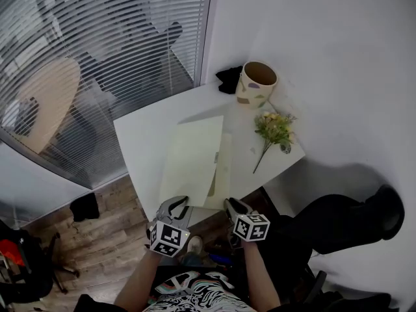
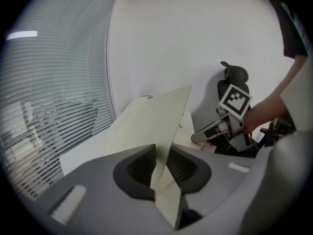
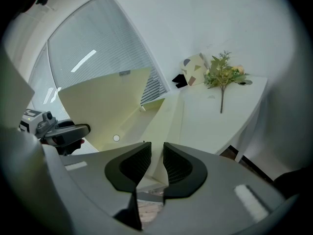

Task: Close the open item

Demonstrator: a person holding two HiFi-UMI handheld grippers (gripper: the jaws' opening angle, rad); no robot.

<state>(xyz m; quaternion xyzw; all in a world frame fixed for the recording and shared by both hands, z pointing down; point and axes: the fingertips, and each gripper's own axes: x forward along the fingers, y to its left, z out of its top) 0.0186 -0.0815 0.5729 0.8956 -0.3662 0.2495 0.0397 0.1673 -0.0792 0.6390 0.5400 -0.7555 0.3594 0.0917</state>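
Grey left gripper point(image 1: 174, 207) and grey right gripper point(image 1: 235, 207), each with dark ribbed pads point(image 3: 133, 164) and a white cube point(image 1: 169, 237) with black squares. Swirly black-and-white shirt point(image 1: 195, 292).

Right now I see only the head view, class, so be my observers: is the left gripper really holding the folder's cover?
Observer: Yes. In its own view the left gripper has its jaws shut on the cover, which is lifted at a slant.
Operator: And the right gripper?
Observer: The right gripper has its jaws a narrow gap apart over the lower sheet. I can't tell whether they pinch it.
Operator: Anything on the cover's inner face?
Observer: A small round dot.
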